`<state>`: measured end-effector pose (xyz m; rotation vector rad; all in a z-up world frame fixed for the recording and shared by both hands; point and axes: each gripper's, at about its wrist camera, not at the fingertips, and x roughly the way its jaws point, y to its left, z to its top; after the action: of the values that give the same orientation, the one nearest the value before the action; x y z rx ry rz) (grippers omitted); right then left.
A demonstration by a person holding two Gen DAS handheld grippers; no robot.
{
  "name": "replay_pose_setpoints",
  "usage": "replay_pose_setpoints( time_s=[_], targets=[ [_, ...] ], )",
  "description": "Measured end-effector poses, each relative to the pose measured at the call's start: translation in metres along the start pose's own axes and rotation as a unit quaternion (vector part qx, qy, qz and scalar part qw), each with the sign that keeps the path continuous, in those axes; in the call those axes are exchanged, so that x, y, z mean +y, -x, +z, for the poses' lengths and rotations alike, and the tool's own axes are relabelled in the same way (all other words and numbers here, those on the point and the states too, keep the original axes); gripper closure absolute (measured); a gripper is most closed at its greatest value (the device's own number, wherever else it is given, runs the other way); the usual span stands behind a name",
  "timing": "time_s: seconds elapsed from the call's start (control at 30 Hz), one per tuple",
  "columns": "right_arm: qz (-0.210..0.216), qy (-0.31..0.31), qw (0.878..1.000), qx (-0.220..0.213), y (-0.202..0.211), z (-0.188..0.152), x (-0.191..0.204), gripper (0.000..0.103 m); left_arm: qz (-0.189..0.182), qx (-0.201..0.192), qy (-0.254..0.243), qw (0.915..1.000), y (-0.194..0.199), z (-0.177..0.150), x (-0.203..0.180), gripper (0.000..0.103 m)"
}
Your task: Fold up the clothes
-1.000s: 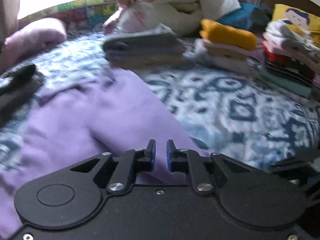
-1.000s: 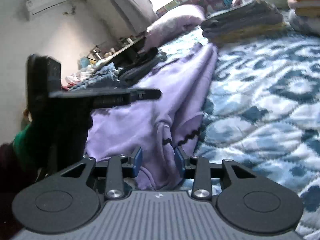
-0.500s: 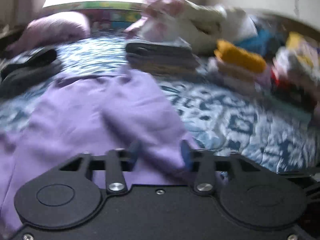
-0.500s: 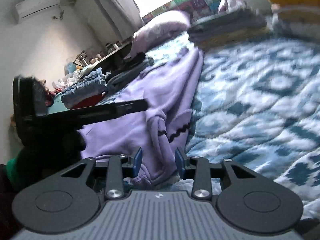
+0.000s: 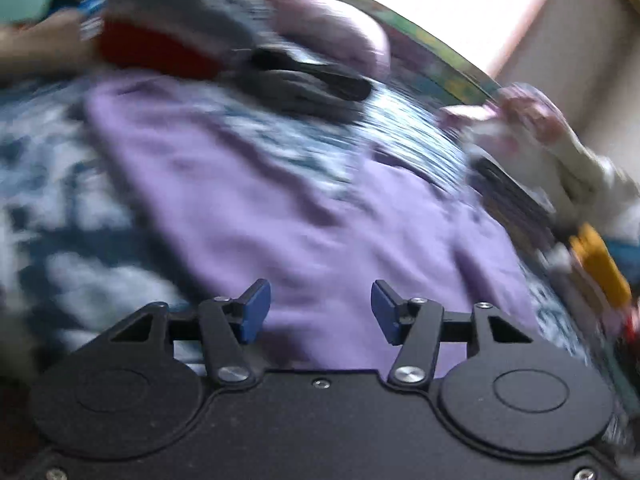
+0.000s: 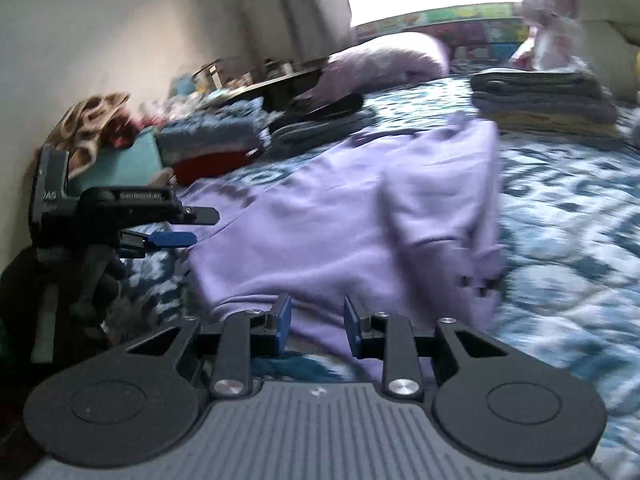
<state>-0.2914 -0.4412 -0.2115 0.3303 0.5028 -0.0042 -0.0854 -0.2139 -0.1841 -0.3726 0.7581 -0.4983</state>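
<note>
A lilac garment (image 6: 360, 208) lies spread on the blue-and-white patterned bedspread (image 6: 568, 216). In the blurred left wrist view the same lilac garment (image 5: 304, 208) fills the middle. My left gripper (image 5: 320, 310) hovers over it with its jaws opening, and nothing is pinched between the blue pads. The right wrist view also shows the left gripper (image 6: 206, 226), at the garment's left edge. My right gripper (image 6: 318, 326) is at the garment's near hem. Its jaws are closing with lilac cloth in the gap, but the pads do not press on it.
A folded grey and yellow stack (image 6: 540, 100) sits at the far right of the bed. A pink pillow (image 6: 384, 64) and dark folded clothes (image 6: 320, 120) lie behind the garment. More folded piles (image 6: 212, 144) stand at the left, and a yellow folded item (image 5: 596, 268) at the right.
My left gripper went from shut to open, rolled, and swung leftward over the lilac garment. The right gripper shifted along the near hem and its jaws narrowed a little.
</note>
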Motion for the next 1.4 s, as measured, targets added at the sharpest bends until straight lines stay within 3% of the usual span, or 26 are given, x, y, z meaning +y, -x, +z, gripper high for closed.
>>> replay_pose_setpoints(
  time_s=[0.1, 0.2, 0.43, 0.53, 0.63, 0.67, 0.7, 0.77, 0.9, 1.1, 1.17, 1.27, 1.3, 1.4],
  targets=[
    [0.006, 0.015, 1.0, 0.016, -0.015, -0.002, 0.013, 0.072, 0.014, -0.01, 0.055, 0.9983, 0.005, 0.007, 0.032, 0.047],
    [0.006, 0.021, 0.999, 0.034, -0.025, -0.008, 0.018, 0.071, -0.01, -0.019, 0.124, 0.9921, 0.007, 0.013, 0.058, 0.047],
    [0.004, 0.027, 0.999, 0.043, -0.025, -0.013, 0.017, 0.071, 0.016, -0.059, 0.166, 0.9842, -0.003, 0.045, 0.077, 0.047],
    [0.007, 0.019, 0.999, 0.039, -0.022, -0.01, 0.016, 0.071, -0.03, -0.069, 0.155, 0.985, 0.003, 0.054, 0.065, 0.048],
    [0.009, -0.001, 1.0, 0.015, -0.014, 0.005, 0.011, 0.071, -0.114, -0.036, 0.07, 0.9904, -0.008, 0.06, 0.014, 0.055],
    [0.008, -0.005, 1.0, 0.002, -0.01, 0.012, 0.009, 0.071, -0.137, -0.023, 0.037, 0.9896, -0.016, 0.062, -0.005, 0.062],
    [-0.005, -0.004, 1.0, -0.008, -0.008, 0.023, 0.006, 0.071, -0.157, -0.012, 0.0, 0.9875, -0.024, 0.064, -0.028, 0.068],
    [-0.029, -0.013, 0.999, -0.022, -0.008, 0.05, -0.007, 0.071, -0.188, 0.006, -0.067, 0.9798, -0.043, 0.07, -0.07, 0.069],
    [-0.067, -0.016, 0.997, -0.033, -0.02, 0.11, -0.049, 0.071, -0.228, 0.039, -0.141, 0.9626, -0.096, 0.087, -0.138, 0.069],
    [-0.088, -0.039, 0.995, -0.027, -0.077, 0.177, -0.124, 0.075, -0.217, 0.081, -0.225, 0.9464, -0.202, 0.1, -0.217, 0.076],
    [-0.086, -0.054, 0.994, -0.026, -0.099, 0.189, -0.146, 0.083, -0.218, 0.092, -0.253, 0.9381, -0.231, 0.098, -0.236, 0.08],
    [-0.085, -0.068, 0.994, -0.023, -0.129, 0.196, -0.17, 0.086, -0.221, 0.105, -0.279, 0.9285, -0.271, 0.092, -0.259, 0.088],
    [-0.082, -0.072, 0.994, -0.022, -0.138, 0.197, -0.176, 0.086, -0.21, 0.111, -0.28, 0.93, -0.284, 0.091, -0.261, 0.089],
    [-0.105, -0.077, 0.991, 0.035, -0.172, 0.191, -0.195, 0.091, -0.15, 0.14, -0.277, 0.9387, -0.327, 0.086, -0.256, 0.096]
  ],
)
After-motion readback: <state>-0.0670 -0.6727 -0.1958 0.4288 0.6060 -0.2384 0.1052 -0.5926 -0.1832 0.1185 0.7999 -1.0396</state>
